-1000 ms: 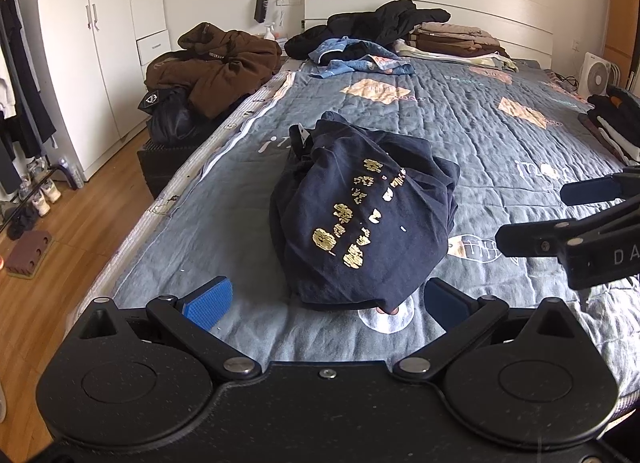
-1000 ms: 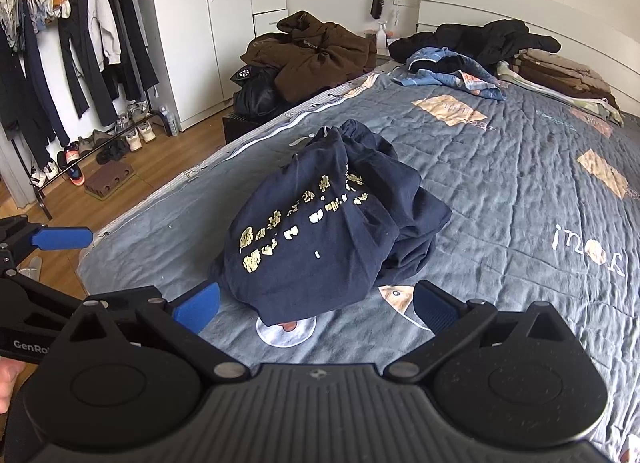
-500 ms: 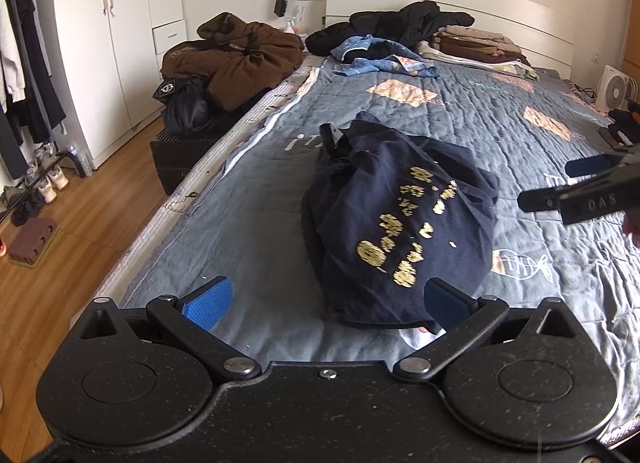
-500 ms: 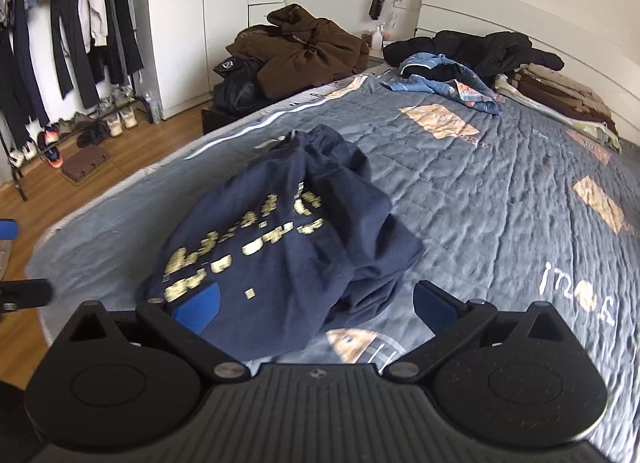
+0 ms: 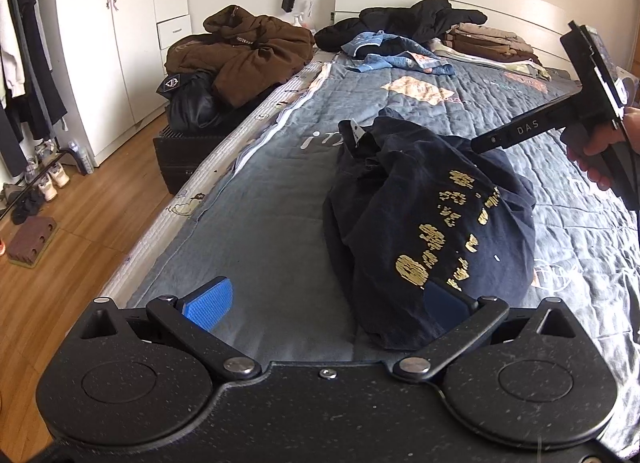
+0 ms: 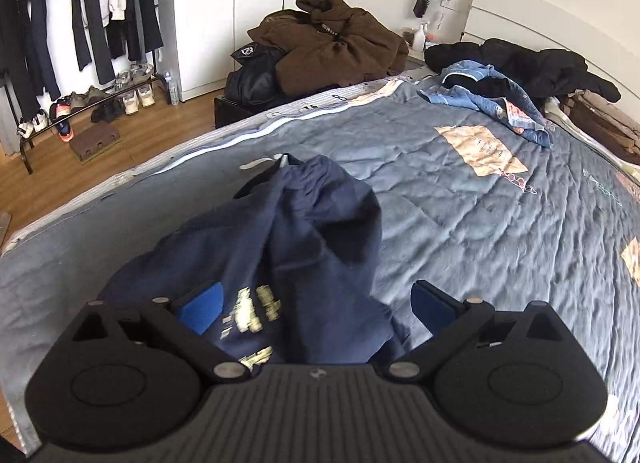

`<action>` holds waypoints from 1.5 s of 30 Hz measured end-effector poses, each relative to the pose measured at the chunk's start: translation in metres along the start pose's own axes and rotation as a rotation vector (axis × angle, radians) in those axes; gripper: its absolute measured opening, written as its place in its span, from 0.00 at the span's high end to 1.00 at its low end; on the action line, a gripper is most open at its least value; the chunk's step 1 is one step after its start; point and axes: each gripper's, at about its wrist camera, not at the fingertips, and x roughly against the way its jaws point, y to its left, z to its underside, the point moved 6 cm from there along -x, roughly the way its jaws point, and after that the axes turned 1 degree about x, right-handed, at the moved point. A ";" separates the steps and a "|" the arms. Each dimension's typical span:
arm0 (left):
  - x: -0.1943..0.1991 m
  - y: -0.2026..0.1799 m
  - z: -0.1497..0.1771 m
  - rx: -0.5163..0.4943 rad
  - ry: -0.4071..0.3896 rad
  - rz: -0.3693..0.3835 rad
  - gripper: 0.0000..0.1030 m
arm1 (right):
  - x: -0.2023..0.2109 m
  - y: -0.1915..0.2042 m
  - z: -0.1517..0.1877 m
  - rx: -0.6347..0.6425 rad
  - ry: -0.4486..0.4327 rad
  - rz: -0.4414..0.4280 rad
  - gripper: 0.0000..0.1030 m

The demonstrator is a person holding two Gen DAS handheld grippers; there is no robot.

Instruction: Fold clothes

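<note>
A crumpled navy sweatshirt with gold print [image 5: 432, 223] lies heaped on the grey-blue quilt [image 5: 260, 231]. My left gripper [image 5: 326, 303] is open at the garment's near edge; its right blue pad [image 5: 442, 303] touches the cloth and its left pad [image 5: 208, 303] hangs over bare quilt. The right gripper's body shows in the left wrist view, hand-held over the sweatshirt's far side. In the right wrist view the right gripper [image 6: 316, 303] is open, low over the navy sweatshirt [image 6: 280, 243], with cloth bulging between its pads.
A brown coat pile [image 5: 248, 51] sits on a black box beside the bed. Black, blue and tan clothes [image 5: 404, 31] lie by the headboard. The bed edge [image 5: 192, 191] drops to a wood floor with a shoe rack [image 6: 92, 103] and hanging clothes.
Both grippers have moved in closer to the sweatshirt. The right gripper swung over its far side and dropped low, so cloth now lies between its pads. Both stay open.
</note>
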 end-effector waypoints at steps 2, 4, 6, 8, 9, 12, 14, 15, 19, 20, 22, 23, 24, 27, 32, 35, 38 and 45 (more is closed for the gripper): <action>-0.004 -0.001 -0.002 0.009 0.000 0.002 0.00 | -0.013 -0.007 0.002 0.022 0.030 -0.021 0.05; -0.009 -0.003 -0.005 0.016 0.001 0.008 0.00 | -0.025 -0.011 0.005 0.059 0.069 -0.054 0.06; -0.015 -0.006 -0.007 0.019 0.003 0.014 0.00 | -0.034 -0.007 0.009 0.119 0.087 -0.096 0.08; -0.022 -0.009 -0.009 0.022 0.008 0.017 0.00 | -0.041 -0.002 0.011 0.171 0.089 -0.119 0.10; -0.025 -0.011 -0.010 0.025 0.012 0.015 0.00 | -0.044 0.000 0.012 0.195 0.090 -0.129 0.14; -0.031 -0.015 -0.011 0.042 0.023 0.011 0.00 | -0.053 0.001 0.013 0.215 0.114 -0.145 0.44; -0.029 -0.017 -0.009 0.047 0.025 0.007 0.00 | -0.056 -0.001 0.011 0.197 0.116 -0.144 0.71; -0.028 -0.018 -0.008 0.048 0.026 0.004 0.00 | -0.055 -0.001 0.011 0.191 0.117 -0.154 0.78; -0.022 -0.021 -0.005 0.049 0.028 -0.009 0.00 | -0.042 0.000 0.008 0.174 0.078 -0.158 0.86; -0.018 -0.023 -0.005 0.049 0.022 -0.012 0.00 | -0.035 -0.002 0.006 0.160 0.065 -0.160 0.87; -0.014 -0.027 -0.008 0.046 0.007 -0.016 0.00 | -0.018 -0.005 0.003 0.128 0.040 -0.160 0.87; -0.009 -0.029 -0.008 0.040 -0.003 -0.017 0.00 | -0.008 -0.007 0.000 0.114 0.028 -0.159 0.88; -0.004 -0.031 -0.008 0.034 -0.013 -0.019 0.00 | 0.002 -0.009 -0.002 0.100 0.015 -0.159 0.88; 0.008 -0.040 -0.006 0.036 -0.037 -0.015 0.00 | 0.035 -0.014 -0.005 0.086 -0.017 -0.150 0.88; 0.024 -0.062 -0.002 0.029 -0.067 0.003 0.00 | 0.092 -0.029 -0.004 0.062 -0.055 -0.109 0.89; 0.033 -0.080 0.000 0.006 -0.081 0.018 0.00 | 0.127 -0.041 0.004 0.028 -0.085 -0.090 0.89; 0.041 -0.098 0.002 -0.016 -0.094 0.032 0.00 | 0.159 -0.053 0.019 -0.008 -0.110 -0.067 0.89; 0.066 -0.142 -0.005 -0.111 -0.154 0.092 0.00 | 0.243 -0.081 0.051 -0.081 -0.162 0.001 0.90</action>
